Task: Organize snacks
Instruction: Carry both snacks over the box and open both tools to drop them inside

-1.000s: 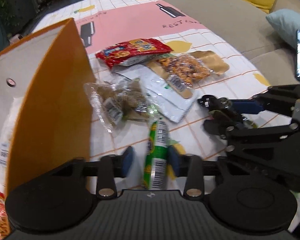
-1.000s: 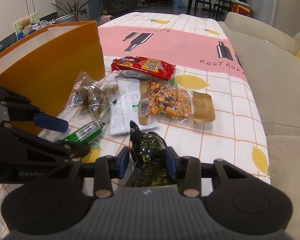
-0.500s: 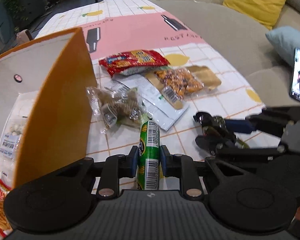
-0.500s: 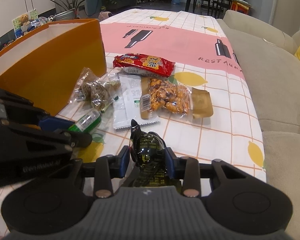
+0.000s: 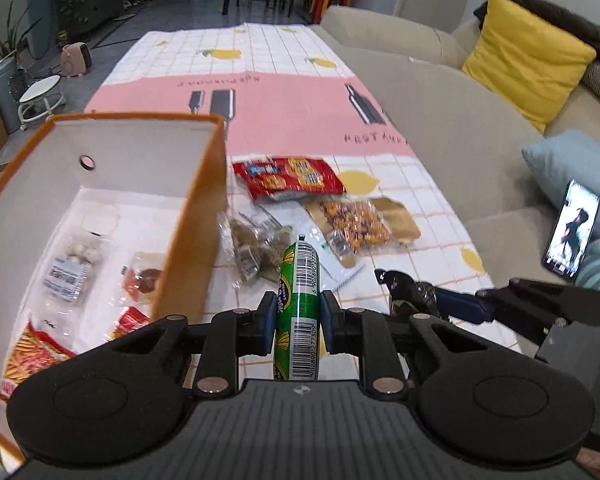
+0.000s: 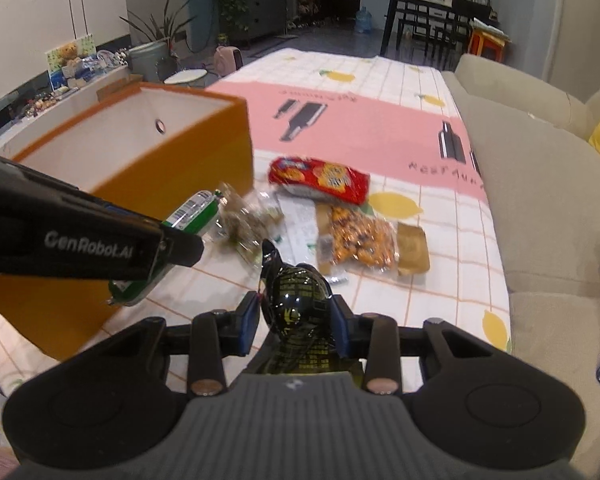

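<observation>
My left gripper [image 5: 297, 316] is shut on a green sausage-shaped snack stick [image 5: 299, 300] and holds it above the table beside the orange box [image 5: 198, 216]. The same green stick [image 6: 192, 212] shows in the right wrist view, sticking out past the left gripper's finger. My right gripper [image 6: 296, 320] is shut on a shiny black snack packet [image 6: 298, 292], lifted off the cloth. On the table lie a red cracker pack [image 5: 288, 176], a clear bag of orange snacks [image 5: 354, 220], a white sachet [image 6: 300, 220] and a clear bag of brown sweets [image 5: 252, 244].
The orange box has white inner walls and holds several snack packs [image 5: 72, 268]. A checked tablecloth with a pink band [image 5: 284, 100] covers the table. A beige sofa [image 5: 460, 120] runs along the right, with a yellow cushion [image 5: 528, 56] and a lit phone [image 5: 572, 232].
The left gripper closed on the green stick and lifted it off the table. The right gripper rose with the black packet. The box's inside has come into view.
</observation>
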Demonstrator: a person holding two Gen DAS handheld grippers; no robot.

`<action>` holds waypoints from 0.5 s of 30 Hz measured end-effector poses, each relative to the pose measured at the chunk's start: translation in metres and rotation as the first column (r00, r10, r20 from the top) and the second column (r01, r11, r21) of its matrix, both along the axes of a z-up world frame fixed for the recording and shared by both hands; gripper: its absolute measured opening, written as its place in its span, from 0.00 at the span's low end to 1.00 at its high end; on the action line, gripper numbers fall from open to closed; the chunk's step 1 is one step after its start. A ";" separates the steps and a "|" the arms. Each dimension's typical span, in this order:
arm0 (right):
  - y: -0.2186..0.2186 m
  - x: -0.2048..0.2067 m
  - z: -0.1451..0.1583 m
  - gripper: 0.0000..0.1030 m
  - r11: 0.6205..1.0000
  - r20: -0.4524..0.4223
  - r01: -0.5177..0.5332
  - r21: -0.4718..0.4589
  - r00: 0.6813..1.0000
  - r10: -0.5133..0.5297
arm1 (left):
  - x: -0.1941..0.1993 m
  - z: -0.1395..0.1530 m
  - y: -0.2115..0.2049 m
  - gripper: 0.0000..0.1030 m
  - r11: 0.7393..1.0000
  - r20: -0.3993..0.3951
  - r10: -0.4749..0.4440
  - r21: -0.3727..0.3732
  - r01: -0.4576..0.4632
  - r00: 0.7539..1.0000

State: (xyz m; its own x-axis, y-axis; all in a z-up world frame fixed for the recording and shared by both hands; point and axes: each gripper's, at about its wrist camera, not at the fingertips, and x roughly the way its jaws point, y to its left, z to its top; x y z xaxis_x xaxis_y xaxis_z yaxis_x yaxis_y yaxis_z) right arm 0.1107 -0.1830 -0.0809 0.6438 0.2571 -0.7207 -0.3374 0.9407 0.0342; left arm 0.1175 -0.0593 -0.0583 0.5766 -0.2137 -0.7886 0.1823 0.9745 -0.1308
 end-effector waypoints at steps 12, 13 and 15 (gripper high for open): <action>0.032 -0.013 0.058 0.34 0.992 0.077 -0.108 0.068 0.992 0.103 | -0.006 0.056 0.049 0.24 1.000 0.078 0.018 0.008 -0.019 0.997; 0.038 -0.013 0.063 0.34 0.990 0.091 -0.128 0.057 0.988 0.123 | -0.004 0.059 0.056 0.24 1.000 0.078 0.020 0.013 -0.021 0.997; 0.052 -0.010 0.073 0.34 0.985 0.114 -0.170 0.041 0.980 0.164 | -0.001 0.063 0.068 0.24 0.999 0.080 0.025 0.034 -0.028 0.996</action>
